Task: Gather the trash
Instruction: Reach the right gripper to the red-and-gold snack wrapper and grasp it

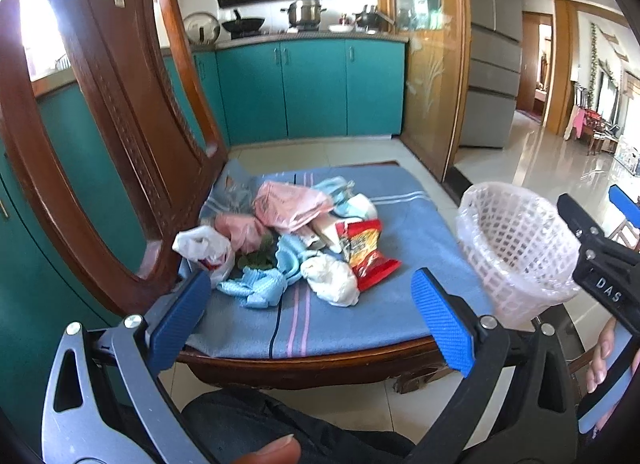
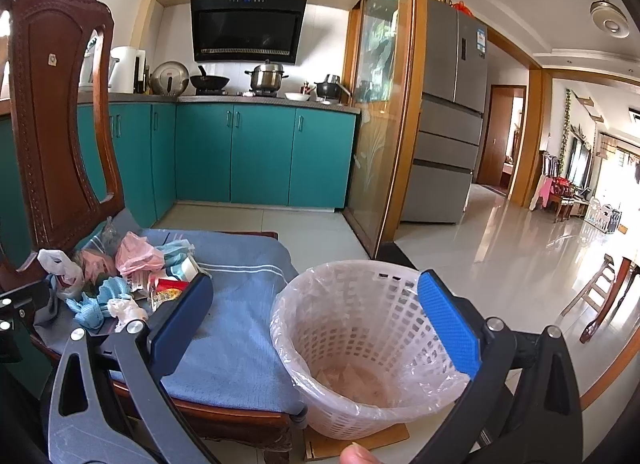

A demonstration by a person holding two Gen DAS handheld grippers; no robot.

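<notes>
A pile of trash lies on a blue cushion (image 1: 360, 304) on a wooden chair: pink plastic bags (image 1: 288, 204), a white bag (image 1: 204, 248), light blue cloths (image 1: 260, 286), a crumpled white wad (image 1: 334, 278) and a red snack wrapper (image 1: 366, 252). The pile also shows in the right wrist view (image 2: 128, 276). My left gripper (image 1: 312, 316) is open and empty, just in front of the pile. A white mesh basket (image 2: 360, 344) lined with a clear bag stands right of the chair. My right gripper (image 2: 316, 324) is open and empty above the basket's near rim.
The carved chair back (image 1: 120, 112) rises at the left. Teal kitchen cabinets (image 1: 312, 88) with pots on the counter stand behind. A glass sliding door (image 1: 432, 76) and a grey fridge (image 1: 492, 52) are to the right. Glossy tiled floor (image 2: 500, 264) extends right.
</notes>
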